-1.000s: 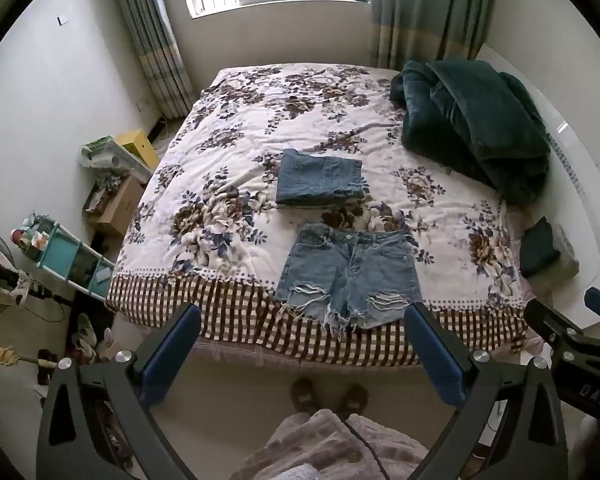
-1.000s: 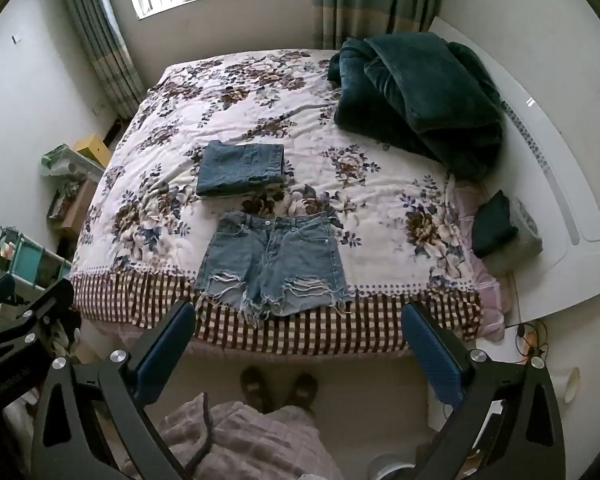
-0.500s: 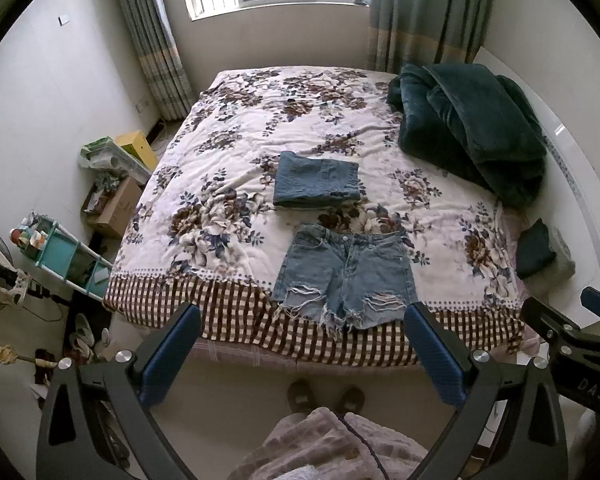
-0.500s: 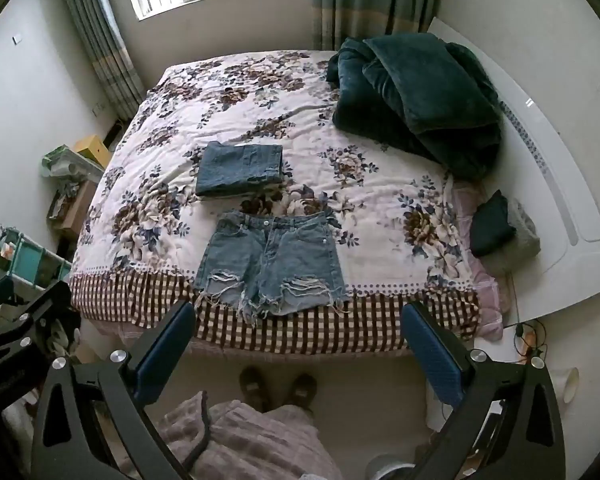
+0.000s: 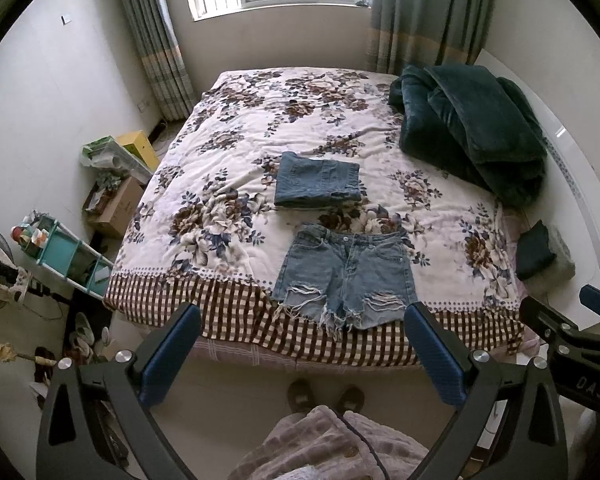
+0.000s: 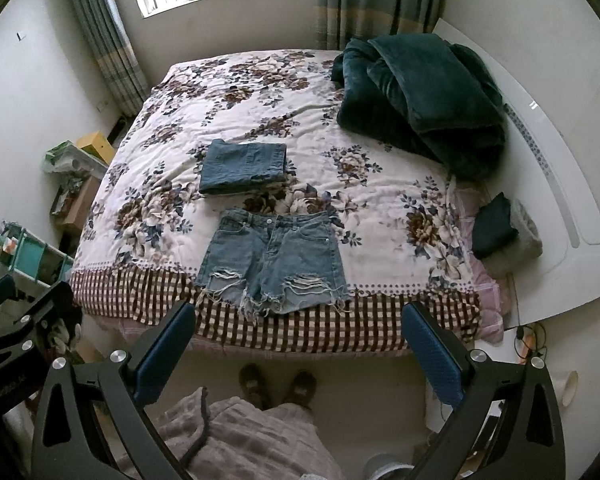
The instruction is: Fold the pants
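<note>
Light denim shorts [image 5: 346, 274] with frayed hems lie spread flat near the front edge of the floral bed [image 5: 228, 184]; they also show in the right wrist view [image 6: 274, 260]. Behind them lies a folded darker denim garment [image 5: 318, 180], also in the right wrist view [image 6: 244, 166]. My left gripper [image 5: 304, 344] is open and empty, held high above the floor in front of the bed. My right gripper [image 6: 300, 340] is open and empty at a similar height, to the right of the left one.
A dark green blanket [image 5: 472, 124] is heaped at the bed's back right. A small dark folded cloth [image 5: 536, 248] lies at the right edge. Boxes [image 5: 116, 204] and a teal rack [image 5: 64, 256] stand on the floor left. The person's feet [image 5: 324, 394] stand before the bed.
Both grippers have drawn slightly up and back from the bed, so the bed and shorts sit a little higher in view. Nothing on the bed has moved.
</note>
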`<state>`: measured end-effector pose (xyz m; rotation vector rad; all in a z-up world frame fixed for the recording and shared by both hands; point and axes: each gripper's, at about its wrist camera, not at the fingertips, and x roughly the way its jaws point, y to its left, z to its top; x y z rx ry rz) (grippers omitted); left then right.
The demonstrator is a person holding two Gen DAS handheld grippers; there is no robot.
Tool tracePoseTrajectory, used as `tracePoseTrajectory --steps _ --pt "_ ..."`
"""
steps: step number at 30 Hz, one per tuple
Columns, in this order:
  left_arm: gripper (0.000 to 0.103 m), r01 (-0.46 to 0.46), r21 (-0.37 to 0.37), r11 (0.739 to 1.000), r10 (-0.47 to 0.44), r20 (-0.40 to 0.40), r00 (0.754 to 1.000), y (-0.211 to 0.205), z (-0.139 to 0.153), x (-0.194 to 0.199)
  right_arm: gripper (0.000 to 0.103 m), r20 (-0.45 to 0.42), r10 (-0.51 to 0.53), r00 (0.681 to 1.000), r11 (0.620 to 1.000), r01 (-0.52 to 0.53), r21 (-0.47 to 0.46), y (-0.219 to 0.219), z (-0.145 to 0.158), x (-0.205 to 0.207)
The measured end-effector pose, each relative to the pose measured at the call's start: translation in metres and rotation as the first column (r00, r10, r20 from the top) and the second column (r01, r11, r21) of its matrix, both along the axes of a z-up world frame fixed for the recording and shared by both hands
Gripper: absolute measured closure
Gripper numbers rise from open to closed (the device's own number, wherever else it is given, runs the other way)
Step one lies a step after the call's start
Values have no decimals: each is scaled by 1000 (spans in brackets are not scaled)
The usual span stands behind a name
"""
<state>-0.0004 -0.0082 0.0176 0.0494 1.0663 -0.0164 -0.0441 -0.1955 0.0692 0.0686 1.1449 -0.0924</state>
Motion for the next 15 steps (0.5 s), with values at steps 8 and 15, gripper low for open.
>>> tracePoseTrajectory --steps 8,15 --pt "0 -1 1 1000 1 4 1000 1 3 0 0 1 3 1000 1000 -3 -3 3 2 -3" --pt "0 -2 -2 1000 2 6 1000 1 4 1 0 3 6 1000 1000 -5 -7 7 4 -4"
